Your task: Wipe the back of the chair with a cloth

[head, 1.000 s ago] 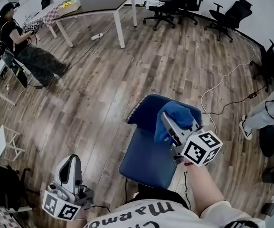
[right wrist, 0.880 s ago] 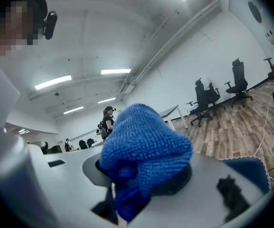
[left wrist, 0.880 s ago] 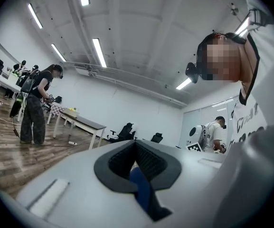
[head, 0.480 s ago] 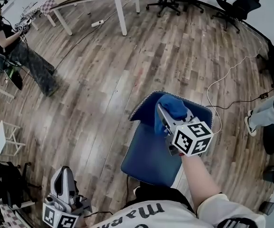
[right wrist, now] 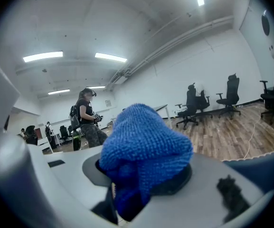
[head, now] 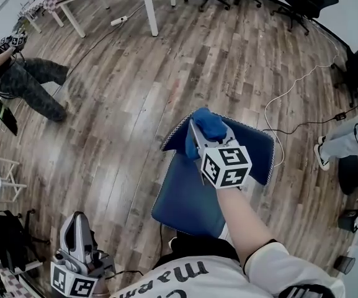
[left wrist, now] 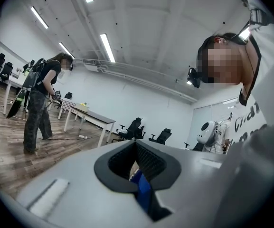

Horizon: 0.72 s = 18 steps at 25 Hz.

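The only container is a small box point(left wrist: 83, 107) on the counter point(left wrist: 98, 118), seen from the left gripper view. It holds something yellowish, too small to name. There is 1 blue cloth point(right wrist: 144, 146), 1 blue chair point(head: 188, 200) and 2 grippers. In the right gripper view, 3 black office chairs point(right wrist: 192, 103) stand along the far wall. The right gripper point(head: 206, 143) is clamped on the cloth, which bunches out of its jaws as a rounded wad at the gripper's 12 o'clock end. In the head view, that wad lies at the top edge of the chair back point(head: 256, 154), toward the edge's 9 o'clock end. The views do not settle whether it presses on the fabric. The seat spreads out at 6 o'clock from the cloth. The left gripper point(head: 76, 219) is at 7 o'clock in the head view, well apart from the chair and pointing to 12 o'clock. Its jaws are drawn together with nothing between them, and only a thin slit shows between the pads. 1 person point(head: 17, 79) is at 9 o'clock, and another person's legs point(head: 346, 144) are at 3 o'clock on the wooden floor point(head: 166, 73).
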### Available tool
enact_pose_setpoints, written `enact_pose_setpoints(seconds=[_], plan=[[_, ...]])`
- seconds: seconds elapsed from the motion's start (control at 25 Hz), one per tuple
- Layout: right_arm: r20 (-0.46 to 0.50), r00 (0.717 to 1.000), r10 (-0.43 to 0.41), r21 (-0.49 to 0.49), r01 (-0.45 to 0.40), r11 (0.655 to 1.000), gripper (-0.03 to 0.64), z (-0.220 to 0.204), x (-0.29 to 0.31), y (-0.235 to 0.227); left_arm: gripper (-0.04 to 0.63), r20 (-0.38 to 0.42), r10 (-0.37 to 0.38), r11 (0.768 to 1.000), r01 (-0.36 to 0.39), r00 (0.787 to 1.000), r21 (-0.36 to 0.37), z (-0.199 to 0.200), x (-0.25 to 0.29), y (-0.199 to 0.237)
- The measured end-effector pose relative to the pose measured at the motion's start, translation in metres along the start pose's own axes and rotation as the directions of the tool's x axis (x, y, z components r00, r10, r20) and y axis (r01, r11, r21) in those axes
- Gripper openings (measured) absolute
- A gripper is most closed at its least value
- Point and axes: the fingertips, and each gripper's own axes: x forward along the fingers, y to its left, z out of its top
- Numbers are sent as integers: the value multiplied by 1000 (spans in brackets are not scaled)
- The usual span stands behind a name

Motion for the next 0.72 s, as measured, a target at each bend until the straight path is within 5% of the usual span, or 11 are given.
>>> enact_pose_setpoints(seconds=[0.72], plan=[[-30, 996, -80, -39, 79, 996, 170, -17, 14, -32, 8, 16, -26, 1000, 26, 1000, -12, -10, 5, -14]])
